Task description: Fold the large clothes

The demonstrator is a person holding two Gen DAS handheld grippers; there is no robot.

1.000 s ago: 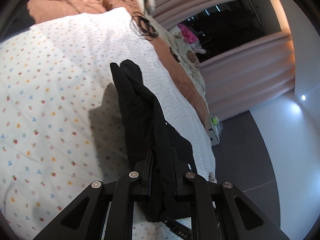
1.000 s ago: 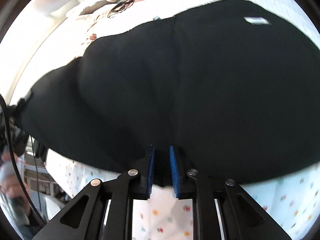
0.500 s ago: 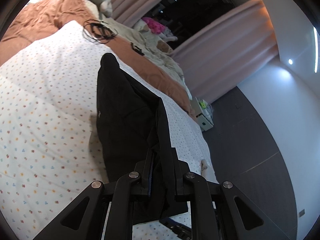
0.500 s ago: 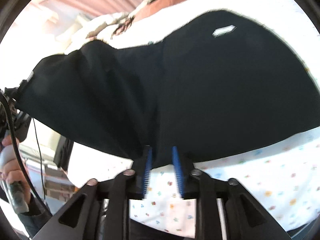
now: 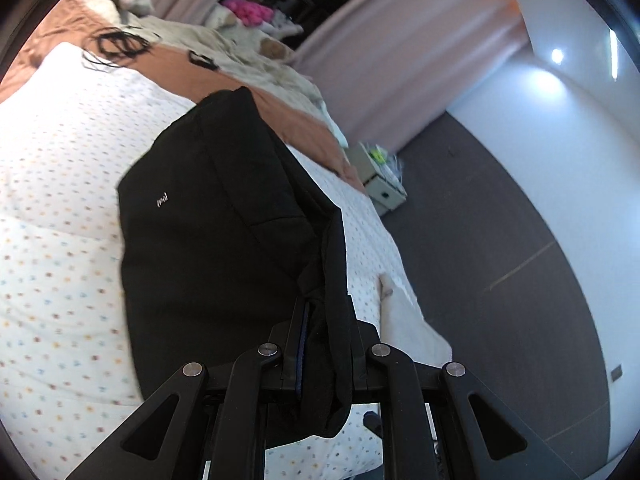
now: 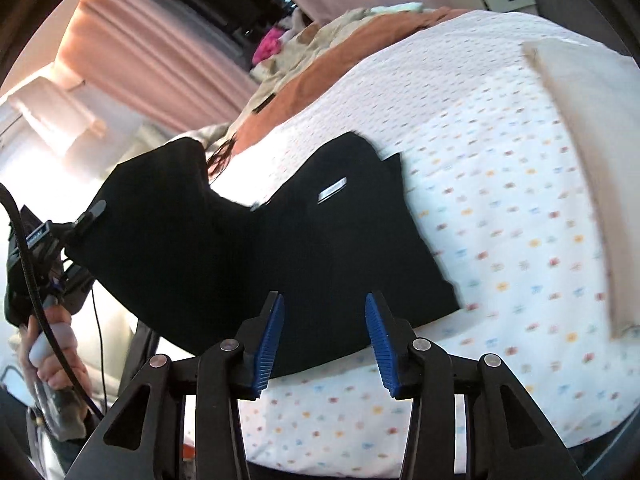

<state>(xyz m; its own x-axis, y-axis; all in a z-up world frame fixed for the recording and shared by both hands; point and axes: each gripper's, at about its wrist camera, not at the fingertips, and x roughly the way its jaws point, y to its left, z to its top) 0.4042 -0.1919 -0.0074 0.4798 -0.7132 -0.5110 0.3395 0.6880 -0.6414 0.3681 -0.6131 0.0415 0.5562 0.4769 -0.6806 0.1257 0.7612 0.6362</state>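
While the left gripper stays clamped on a bunched edge of the black garment, the right gripper has let go: its blue pads stood close together over the cloth a second ago, have just been opening, and now stand apart with nothing pressed between them, the garment's near hem lying just beyond the tips. In the right view the garment no longer fills the frame; it lies partly on the dotted bedspread, a pale label facing up, while its 9 o'clock end rises off the bed toward the left gripper, seen there with the person's hand around its handle. In the left view more of the cloth shows than before, spreading from the jaws toward 11 o'clock, with a small logo now visible, and the view has swung so that the dark floor and white wall take up the 3 o'clock side. A brown blanket lies beyond the garment at 12 o'clock, and a small white cabinet stands at 1 o'clock beside the bed.
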